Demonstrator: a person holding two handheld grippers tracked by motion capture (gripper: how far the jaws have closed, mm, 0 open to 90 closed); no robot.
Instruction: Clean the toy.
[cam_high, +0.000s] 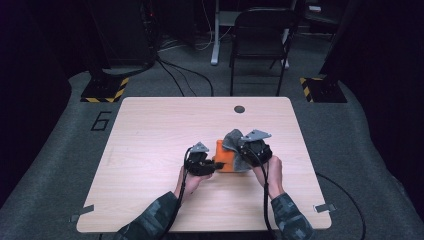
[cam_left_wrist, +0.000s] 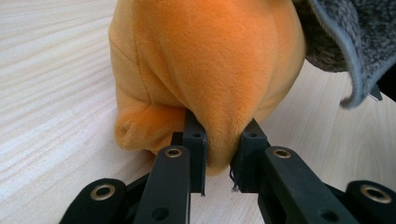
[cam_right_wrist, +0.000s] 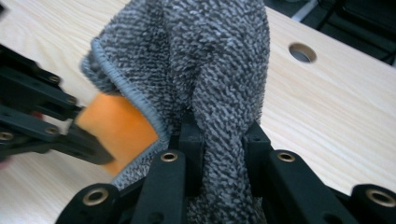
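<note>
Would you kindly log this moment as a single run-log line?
left gripper: shut on orange plush toy | right gripper: shut on grey cloth | cloth draped against toy | on table

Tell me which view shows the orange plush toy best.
The left gripper view: the orange plush toy takes up most of the picture, with the left gripper pinching a fold of it. The high view gives a small orange patch beside the grey cloth. The right gripper view gives a blurred orange corner under that cloth.
</note>
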